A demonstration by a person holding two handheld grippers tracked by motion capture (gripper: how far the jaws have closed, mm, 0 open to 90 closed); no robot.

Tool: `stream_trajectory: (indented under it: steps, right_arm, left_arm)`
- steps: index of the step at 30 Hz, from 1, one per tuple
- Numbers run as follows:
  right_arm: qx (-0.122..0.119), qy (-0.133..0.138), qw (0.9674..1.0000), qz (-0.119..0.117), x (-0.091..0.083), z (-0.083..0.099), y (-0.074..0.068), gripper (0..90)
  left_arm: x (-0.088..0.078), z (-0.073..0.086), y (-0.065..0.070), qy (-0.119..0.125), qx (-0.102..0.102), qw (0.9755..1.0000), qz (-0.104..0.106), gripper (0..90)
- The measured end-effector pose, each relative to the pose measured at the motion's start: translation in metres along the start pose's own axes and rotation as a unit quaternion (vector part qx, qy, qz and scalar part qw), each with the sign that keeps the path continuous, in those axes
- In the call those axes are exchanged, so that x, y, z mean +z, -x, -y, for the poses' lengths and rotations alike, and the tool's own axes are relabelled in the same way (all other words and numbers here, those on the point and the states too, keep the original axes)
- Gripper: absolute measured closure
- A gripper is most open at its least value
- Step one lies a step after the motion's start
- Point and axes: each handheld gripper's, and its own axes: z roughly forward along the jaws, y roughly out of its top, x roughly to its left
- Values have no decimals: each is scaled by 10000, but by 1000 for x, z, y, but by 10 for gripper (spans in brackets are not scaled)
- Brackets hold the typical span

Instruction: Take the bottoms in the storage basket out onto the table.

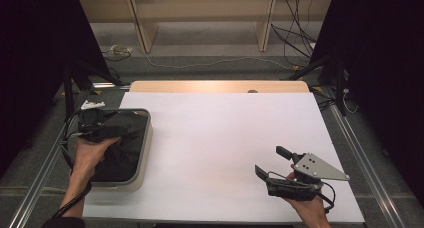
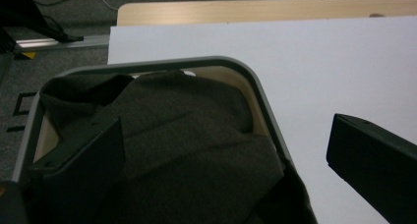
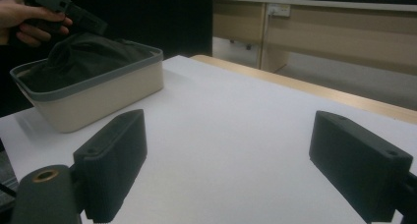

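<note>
A cream bin with a grey rim (image 1: 145, 147) stands at the table's left edge and holds a crumpled dark cloth (image 1: 121, 155). My left gripper (image 1: 119, 126) hovers over the bin's far end, open, its jaws spread above the dark cloth (image 2: 187, 130) and the bin's rim (image 2: 261, 94). Nothing is held between them (image 2: 221, 177). My right gripper (image 1: 271, 161) is open low over the white sheet at the near right, empty (image 3: 236, 160). From the right gripper view the bin (image 3: 108, 94), the cloth (image 3: 83, 54) and the left gripper (image 3: 74, 13) in a hand sit at upper left.
A white sheet (image 1: 220, 138) covers the table, with a wooden strip (image 1: 220, 86) showing at its far edge. Metal rails (image 1: 35, 183) run along both sides. Cables (image 1: 295, 43) lie on the floor beyond, before pale wooden furniture.
</note>
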Motion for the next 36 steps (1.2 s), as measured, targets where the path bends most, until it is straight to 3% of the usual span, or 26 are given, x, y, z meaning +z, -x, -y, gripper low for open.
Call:
stream_trajectory:
  steps: [11, 21, 24, 26, 29, 36]
  right_arm:
    - [-9, -22, 10000, -32, 1, 0, -1, 150]
    - [-29, -33, 9999, -98, 1, 1, -1, 150]
    - [-15, -43, 9999, -109, 2, 1, -1, 151]
    - [-33, -61, 9999, -126, 2, 1, -1, 150]
    - [-27, -83, 9998, -157, 3, 1, -2, 151]
    - [-57, -123, 9997, -183, 5, 2, -3, 151]
  left_arm:
    - [11, 5, 1, -594, 226, 9975, -302, 0]
    - [22, 13, -9, -906, 3, 9944, -537, 0]
    - [28, 17, -14, -1055, -128, 9931, -503, 0]
    - [33, 20, -18, -1298, -203, 9905, -418, 0]
    - [35, 22, -21, -1408, -336, 9889, -341, 0]
    - [41, 26, -22, -1679, -305, 9850, -260, 0]
